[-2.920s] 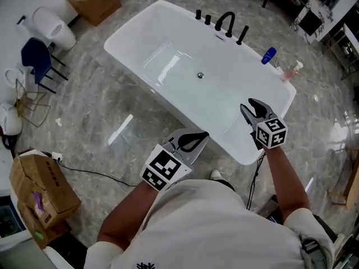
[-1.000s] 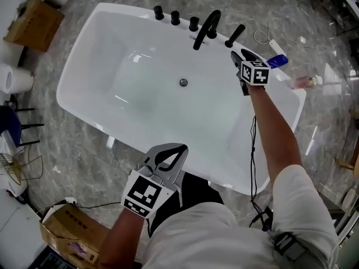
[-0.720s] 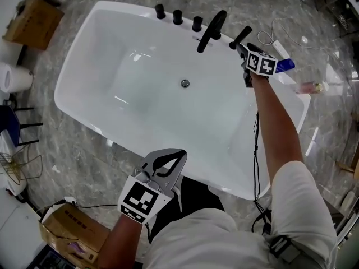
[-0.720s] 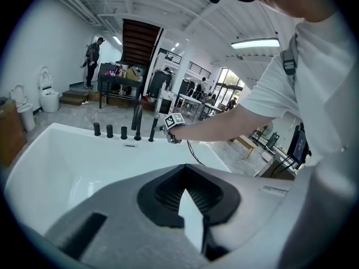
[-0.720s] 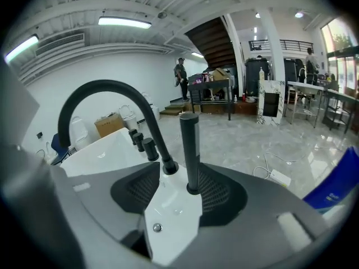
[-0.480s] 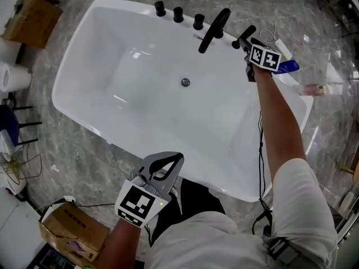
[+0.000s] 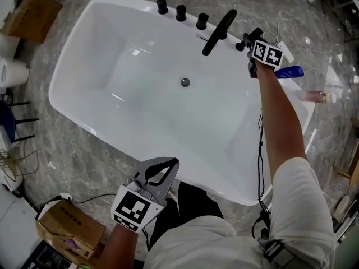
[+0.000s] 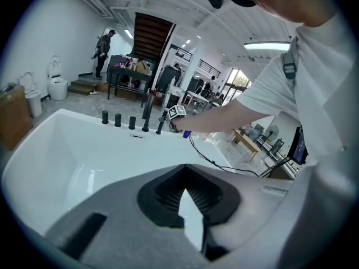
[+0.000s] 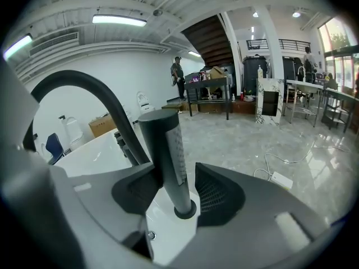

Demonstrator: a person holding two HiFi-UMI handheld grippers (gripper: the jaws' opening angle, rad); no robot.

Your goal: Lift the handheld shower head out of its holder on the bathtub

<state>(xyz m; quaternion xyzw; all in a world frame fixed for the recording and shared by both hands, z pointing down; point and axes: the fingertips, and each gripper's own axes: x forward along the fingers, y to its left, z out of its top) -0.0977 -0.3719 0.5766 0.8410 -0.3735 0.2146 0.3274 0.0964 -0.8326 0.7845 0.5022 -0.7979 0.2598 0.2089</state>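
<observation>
The black handheld shower head stands upright in its round holder on the far rim of the white bathtub. My right gripper straddles it low on the handle. Its jaws have just been closing; a thin gap still shows at the right pad. In the head view that gripper sits at the shower head, right of the curved black spout. My left gripper hangs over the tub's near rim, shut with nothing in it.
Three black knobs stand left of the spout, and the drain lies mid-tub. A blue bottle and a pink one lie beyond my right arm. Cardboard boxes and cables are on the marble floor.
My right gripper has reached up and right to the shower head and now straddles it. My left gripper has sunk lower at the tub's near rim.
</observation>
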